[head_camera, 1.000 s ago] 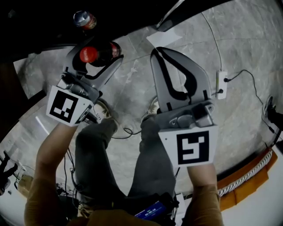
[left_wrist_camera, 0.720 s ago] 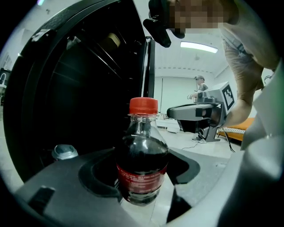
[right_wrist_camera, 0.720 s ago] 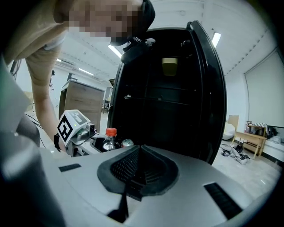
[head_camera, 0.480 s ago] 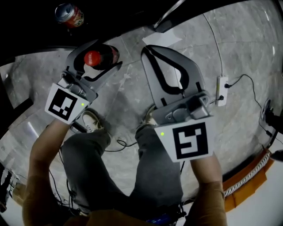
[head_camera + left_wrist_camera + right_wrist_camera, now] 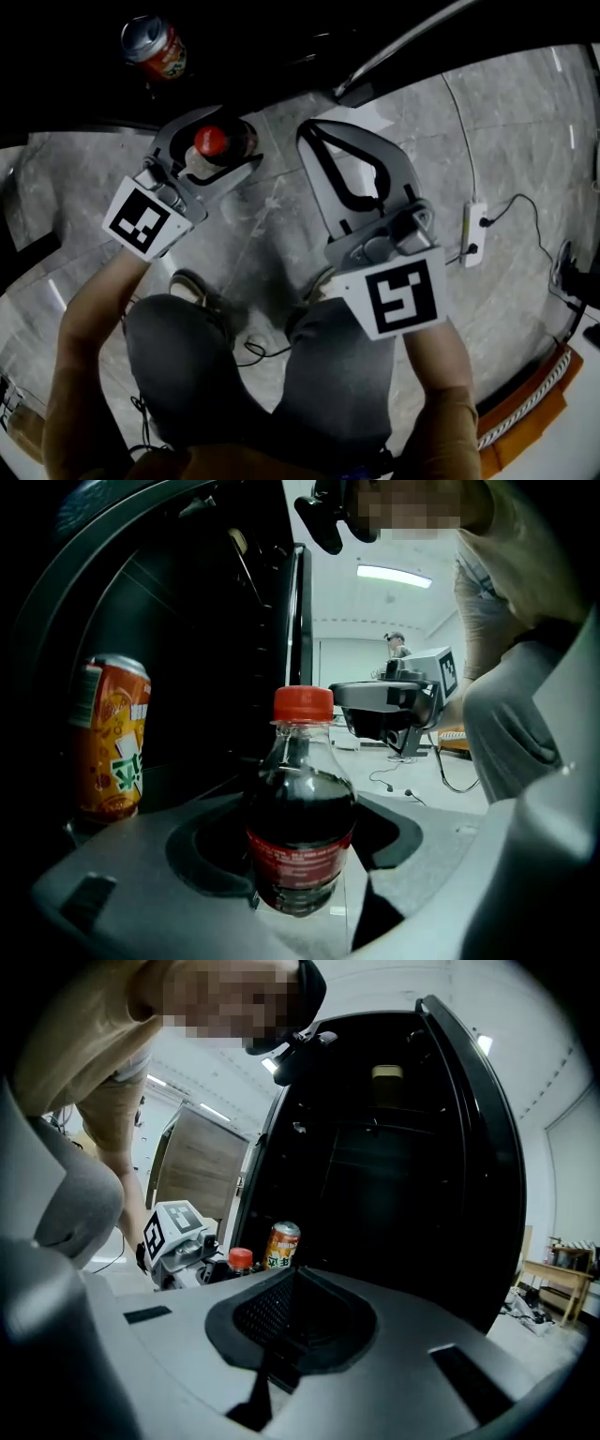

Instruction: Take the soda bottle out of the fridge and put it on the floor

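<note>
The soda bottle [image 5: 214, 142] has dark cola, a red cap and a red label. It stands upright between the jaws of my left gripper [image 5: 225, 127], which is shut on its body [image 5: 300, 827]. It is held just outside the dark fridge [image 5: 394, 1147], over the grey marble floor [image 5: 272, 202]; whether its base touches the floor I cannot tell. My right gripper [image 5: 319, 131] hovers to the right of the bottle, shut with nothing in it [image 5: 295, 1283]. From the right gripper view the bottle's cap [image 5: 241, 1258] shows beside the left gripper's marker cube [image 5: 173, 1227].
An orange drink can [image 5: 155, 47] stands inside the fridge, just behind the bottle [image 5: 112, 738]. The open fridge door edge [image 5: 403, 47] runs along the top right. A white power strip [image 5: 473, 234] with cables lies on the floor at the right. My shoes and legs [image 5: 328, 375] are below the grippers.
The left gripper has carried the bottle a little lower and away from the fridge opening. The person's legs have bent further. The right gripper stayed shut beside it.
</note>
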